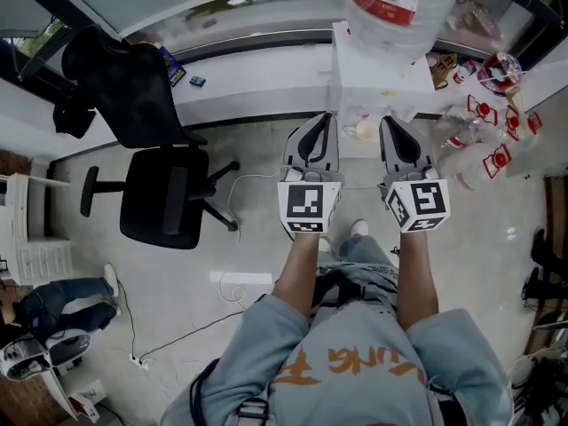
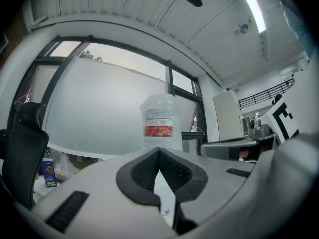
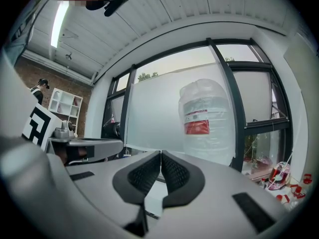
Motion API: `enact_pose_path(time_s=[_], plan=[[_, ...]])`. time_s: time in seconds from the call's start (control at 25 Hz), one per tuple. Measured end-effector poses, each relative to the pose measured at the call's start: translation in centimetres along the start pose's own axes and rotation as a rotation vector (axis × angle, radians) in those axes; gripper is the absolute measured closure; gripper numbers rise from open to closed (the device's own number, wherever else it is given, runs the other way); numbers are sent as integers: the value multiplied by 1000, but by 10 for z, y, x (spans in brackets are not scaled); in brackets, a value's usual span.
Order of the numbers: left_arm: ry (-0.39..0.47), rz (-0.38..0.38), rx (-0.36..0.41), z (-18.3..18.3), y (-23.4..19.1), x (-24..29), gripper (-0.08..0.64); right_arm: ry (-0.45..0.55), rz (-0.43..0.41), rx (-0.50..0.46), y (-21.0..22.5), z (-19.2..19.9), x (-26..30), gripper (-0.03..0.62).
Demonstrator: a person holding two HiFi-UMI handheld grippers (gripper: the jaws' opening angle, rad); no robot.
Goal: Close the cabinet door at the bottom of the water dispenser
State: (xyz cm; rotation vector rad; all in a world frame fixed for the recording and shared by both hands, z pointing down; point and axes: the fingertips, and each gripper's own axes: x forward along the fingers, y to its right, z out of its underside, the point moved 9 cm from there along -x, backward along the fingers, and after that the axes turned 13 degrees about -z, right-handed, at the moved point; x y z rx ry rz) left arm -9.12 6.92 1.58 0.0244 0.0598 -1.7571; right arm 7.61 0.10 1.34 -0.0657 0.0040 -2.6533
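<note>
Black office chair (image 1: 164,193) stands at the left of the head view on the pale floor (image 1: 177,273), well apart from the person's two outstretched arms.

Next comes the left gripper (image 1: 325,122), held out level with its marker cube toward the camera. In the left gripper view its jaws are drawn together, the dark ribbed pads meeting at their tips, and nothing is caught between them (image 2: 158,151).

Just beside it, the right gripper (image 1: 390,124) points the same way. Its own view shows the pads pressed together along their length, also empty (image 3: 160,153).

Both grippers face the white water dispenser (image 1: 373,69), which stands straight ahead against the window wall with a clear water bottle (image 1: 395,7) bearing a red label upturned on top. That bottle rises above the closed jaws in both gripper views (image 2: 159,121) (image 3: 207,121). Neither gripper touches the dispenser. The cabinet door at the dispenser's foot lies below the jaw tips and cannot be made out from above, so whether it is closed cannot be told.

Farthest right, small red-labelled bottles (image 1: 497,118) are scattered beside the dispenser.
</note>
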Motion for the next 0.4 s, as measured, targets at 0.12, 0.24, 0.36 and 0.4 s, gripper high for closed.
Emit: enact_pose_path(time_s=[0.12, 0.24, 0.36, 0.4], plan=[[-18, 5, 7, 4, 2, -5, 540, 4, 1, -3, -3, 1, -3, 563], [-32, 9, 8, 4, 3, -9, 540, 4, 0, -5, -6, 0, -5, 563], [-36, 11, 0, 2, 3, -11, 540, 8, -7, -7, -8, -2, -5, 563], [-37, 11, -3, 1, 3, -12, 540, 10, -11, -7, -9, -2, -4, 563]])
